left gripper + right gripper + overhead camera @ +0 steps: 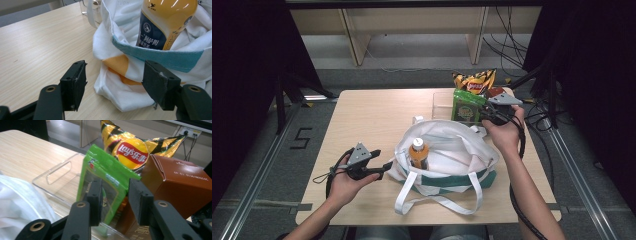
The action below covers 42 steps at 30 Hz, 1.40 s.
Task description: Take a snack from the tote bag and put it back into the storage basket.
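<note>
The right hand-held gripper (115, 202), released, straddles the green packet (105, 185); the left hand-held gripper (115, 85), released, faces the bag's (130, 82) teal hem.

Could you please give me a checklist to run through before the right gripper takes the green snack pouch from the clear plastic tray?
1. Green snack pouch between the right gripper jaws: ok, its edge sits in the gap.
2. Pads pressing on the pouch: not ok, the jaws stand apart.
3. Pouch free of neighbours: cannot tell; the yellow crisp bag and brown cardboard box crowd it.
4. White cloth tote bag mouth open: ok.
5. Room beside the orange drink bottle: ok.
6. Left gripper holding the bag: not ok, open by its edge.
</note>
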Each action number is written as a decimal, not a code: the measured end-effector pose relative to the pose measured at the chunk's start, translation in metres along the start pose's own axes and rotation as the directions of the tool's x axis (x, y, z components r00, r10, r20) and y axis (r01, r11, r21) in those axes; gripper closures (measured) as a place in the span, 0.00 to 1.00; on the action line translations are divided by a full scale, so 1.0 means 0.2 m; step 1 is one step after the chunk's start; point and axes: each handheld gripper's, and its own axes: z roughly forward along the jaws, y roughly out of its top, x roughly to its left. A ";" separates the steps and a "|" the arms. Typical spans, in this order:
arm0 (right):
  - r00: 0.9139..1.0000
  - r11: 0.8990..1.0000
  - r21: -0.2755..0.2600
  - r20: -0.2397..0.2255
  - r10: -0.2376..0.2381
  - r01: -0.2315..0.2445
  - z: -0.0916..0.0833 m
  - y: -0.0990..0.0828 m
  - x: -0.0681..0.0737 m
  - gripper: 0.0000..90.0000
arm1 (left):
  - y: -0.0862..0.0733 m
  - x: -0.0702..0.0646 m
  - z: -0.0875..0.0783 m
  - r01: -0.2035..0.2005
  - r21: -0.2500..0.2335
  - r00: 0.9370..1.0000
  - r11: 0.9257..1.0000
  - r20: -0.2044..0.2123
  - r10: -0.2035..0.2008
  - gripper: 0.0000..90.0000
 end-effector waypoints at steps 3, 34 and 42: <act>0.999 0.999 -0.005 -0.011 0.032 -0.032 -0.03 0.00 0.01 0.67 | 0.01 0.00 -0.01 -0.004 -0.009 1.000 1.000 -0.001 0.004 0.39; 0.980 0.983 -0.021 -0.082 0.180 -0.182 -0.31 -0.14 0.07 0.53 | 0.16 -0.04 -0.09 0.005 -0.102 1.000 0.995 0.022 -0.003 0.37; 0.979 0.982 -0.024 -0.091 0.185 -0.188 -0.39 -0.19 0.07 0.52 | 0.16 -0.07 -0.10 -0.003 -0.100 1.000 0.995 0.025 0.005 0.37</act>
